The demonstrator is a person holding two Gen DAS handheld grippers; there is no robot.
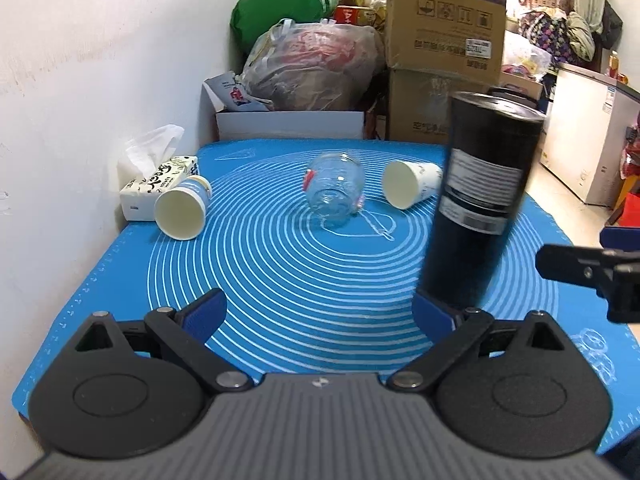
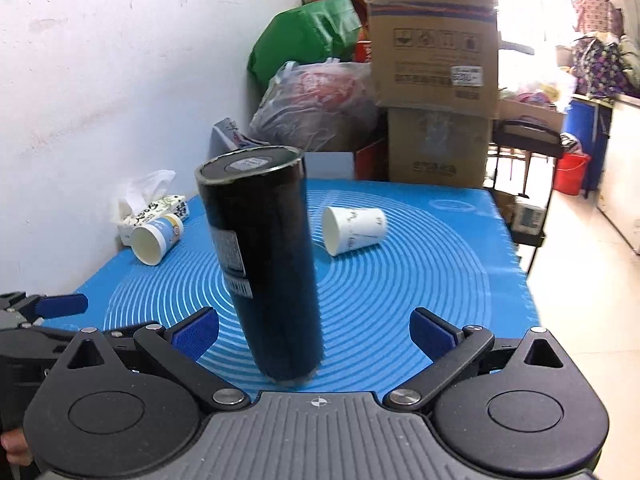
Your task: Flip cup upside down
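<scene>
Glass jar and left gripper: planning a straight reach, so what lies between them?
Nothing: in the left wrist view only bare blue mat lies between the open left gripper and the glass jar on its side.

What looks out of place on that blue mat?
Three cups lie tipped on their sides on the blue mat: two paper cups and a clear glass jar between them. Only the tall black tumbler stands upright. Nothing looks spilled.

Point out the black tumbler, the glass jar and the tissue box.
black tumbler [image 2: 264, 264], right wrist view, middle of its side wall.
glass jar [image 1: 335, 190], left wrist view, middle of its clear body.
tissue box [image 1: 160, 180], left wrist view, printed top face.
</scene>
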